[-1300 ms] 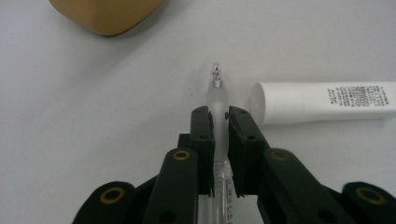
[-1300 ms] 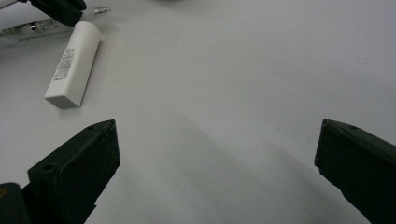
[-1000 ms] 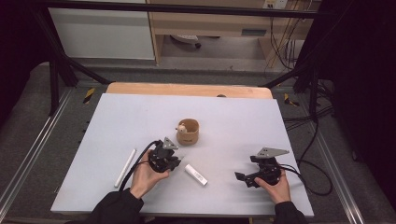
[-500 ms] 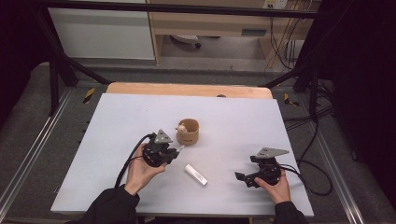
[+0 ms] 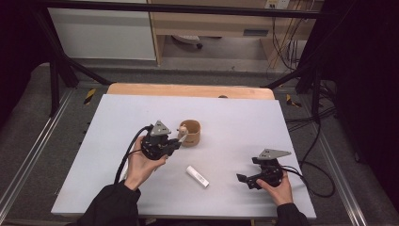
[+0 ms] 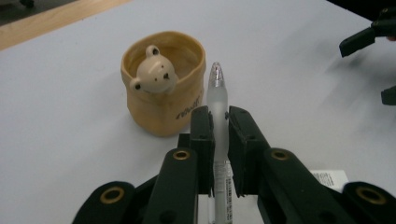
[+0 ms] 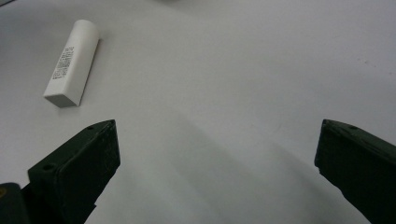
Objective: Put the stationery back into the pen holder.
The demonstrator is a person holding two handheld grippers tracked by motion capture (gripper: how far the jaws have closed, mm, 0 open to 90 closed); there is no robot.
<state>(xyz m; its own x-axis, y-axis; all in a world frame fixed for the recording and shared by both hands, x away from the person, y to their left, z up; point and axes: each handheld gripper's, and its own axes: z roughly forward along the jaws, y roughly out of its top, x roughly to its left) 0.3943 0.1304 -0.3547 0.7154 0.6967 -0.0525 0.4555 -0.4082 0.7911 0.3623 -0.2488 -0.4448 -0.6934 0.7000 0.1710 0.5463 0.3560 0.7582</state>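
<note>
The left gripper [image 6: 215,128] is clamped on a pen [image 6: 218,100], tip forward, just beside the bear cup [image 6: 163,81] near the table's [image 5: 108,117] middle. The step looks like loading the pen; next it needs lifting over the rim. The right gripper [image 7: 217,154] rests open near the table's right front corner.

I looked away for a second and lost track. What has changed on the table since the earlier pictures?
The left gripper, shut on a frosted pen, has carried it up off the table and toward the bear pen cup; the pen's tip now stands beside the cup's rim. The pen lay on the table by the left hand a second ago. The right gripper stayed open and in place, and the white tube and the cup have not moved.
</note>
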